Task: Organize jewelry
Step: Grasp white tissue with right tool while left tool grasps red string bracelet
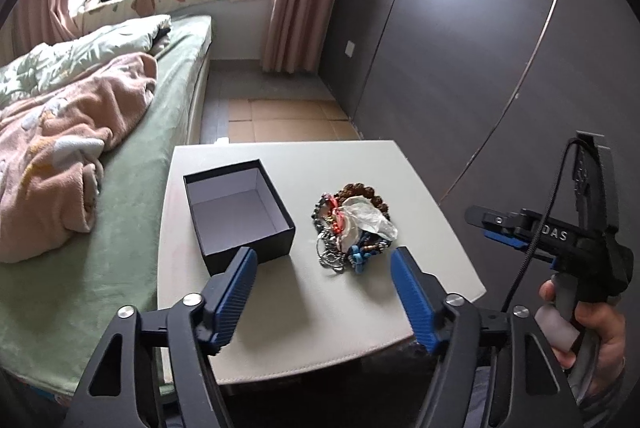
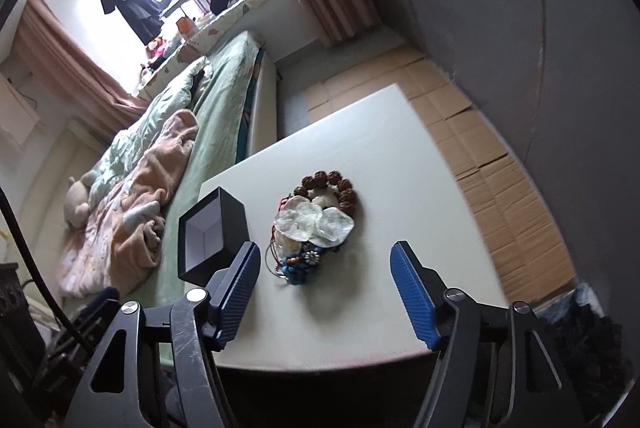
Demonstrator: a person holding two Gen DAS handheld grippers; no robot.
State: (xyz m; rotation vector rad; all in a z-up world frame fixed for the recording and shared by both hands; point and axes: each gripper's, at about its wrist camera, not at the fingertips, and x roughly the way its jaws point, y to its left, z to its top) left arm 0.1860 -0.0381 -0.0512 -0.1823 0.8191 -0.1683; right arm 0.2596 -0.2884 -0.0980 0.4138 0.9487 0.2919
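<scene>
Your left gripper (image 1: 324, 264) is released, jaws apart, holding nothing above the table (image 1: 360, 163). Your right gripper (image 2: 326, 260) is likewise spread and empty. The jewelry pile (image 1: 352, 226) lies at frame centre, its long axis running toward you, beaded bracelet (image 2: 326, 183) at the far end. The open black box (image 1: 240, 211) sits left of it.

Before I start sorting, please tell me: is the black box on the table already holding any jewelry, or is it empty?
Empty. The black box has no lid on and only its bare pale inside shows; the jewelry pile lies beside it on the table.
</scene>
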